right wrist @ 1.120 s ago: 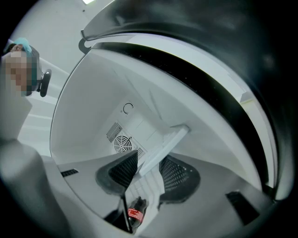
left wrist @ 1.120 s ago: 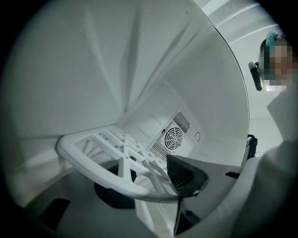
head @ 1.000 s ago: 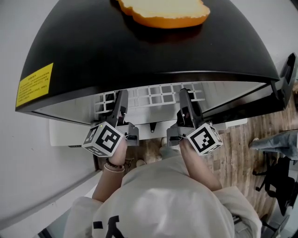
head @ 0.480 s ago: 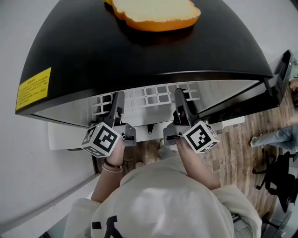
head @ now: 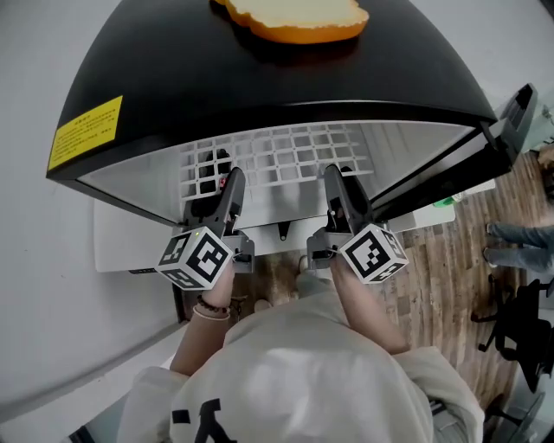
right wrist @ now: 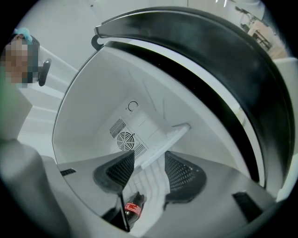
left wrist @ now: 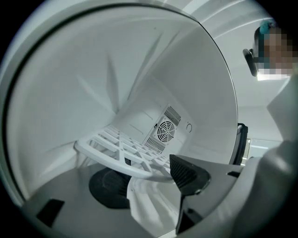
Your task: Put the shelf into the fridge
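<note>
The white grid shelf [head: 286, 156] lies inside the small black fridge [head: 260, 78], spanning its white interior. Both grippers reach into the opening at the shelf's front rim. My left gripper [head: 230, 180] has its jaws opening. In the left gripper view the shelf [left wrist: 116, 146] has its front rim between the pads [left wrist: 186, 174], and a gap shows. My right gripper [head: 336, 176] is opening as well. In its own view the shelf's edge [right wrist: 163, 144] runs between the two black pads [right wrist: 184, 173] without being pressed.
The fridge door [head: 511, 121] stands open at the right. A cream and orange object [head: 299, 17] lies on the fridge top, near a yellow label [head: 85, 131]. A red-labelled bottle [right wrist: 132, 209] stands low inside. A round fan grille [right wrist: 125, 139] sits on the back wall. Wood floor [head: 450, 285] lies right.
The head view now looks further into the fridge, so much more of the shelf's grid shows. Both grippers stay at the shelf's front rim, hardly moved.
</note>
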A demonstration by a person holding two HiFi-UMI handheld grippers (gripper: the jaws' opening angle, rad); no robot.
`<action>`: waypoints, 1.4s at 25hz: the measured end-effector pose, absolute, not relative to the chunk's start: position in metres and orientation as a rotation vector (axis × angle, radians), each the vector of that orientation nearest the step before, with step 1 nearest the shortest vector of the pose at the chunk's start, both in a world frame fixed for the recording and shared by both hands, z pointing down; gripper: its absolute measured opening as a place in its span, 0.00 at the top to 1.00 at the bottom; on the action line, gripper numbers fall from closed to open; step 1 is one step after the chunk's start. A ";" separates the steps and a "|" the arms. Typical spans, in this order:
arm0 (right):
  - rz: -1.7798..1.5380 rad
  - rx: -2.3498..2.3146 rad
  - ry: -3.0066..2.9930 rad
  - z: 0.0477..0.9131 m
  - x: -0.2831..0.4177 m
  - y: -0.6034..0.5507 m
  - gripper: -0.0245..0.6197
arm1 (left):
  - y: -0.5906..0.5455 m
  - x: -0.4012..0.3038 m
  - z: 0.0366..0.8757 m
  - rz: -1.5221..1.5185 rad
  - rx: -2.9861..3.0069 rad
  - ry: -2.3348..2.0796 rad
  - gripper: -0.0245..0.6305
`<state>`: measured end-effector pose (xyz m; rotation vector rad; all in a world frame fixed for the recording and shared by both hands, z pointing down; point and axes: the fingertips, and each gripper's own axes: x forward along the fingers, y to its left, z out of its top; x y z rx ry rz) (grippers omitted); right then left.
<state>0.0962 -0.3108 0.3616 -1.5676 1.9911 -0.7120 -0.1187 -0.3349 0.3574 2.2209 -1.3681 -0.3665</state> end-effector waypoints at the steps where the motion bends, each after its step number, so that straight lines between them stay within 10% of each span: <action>1: -0.709 -1.570 1.986 0.362 0.096 -0.307 0.64 | -0.331 -0.119 0.358 -0.349 2.227 -1.365 0.59; 21: -0.406 -1.609 2.205 0.330 0.044 -0.234 0.65 | -0.249 -0.111 0.347 -0.185 2.430 -1.350 0.67; 35: -0.285 -1.520 2.375 0.323 -0.018 -0.186 0.89 | -0.195 -0.100 0.348 -0.097 2.554 -1.219 0.91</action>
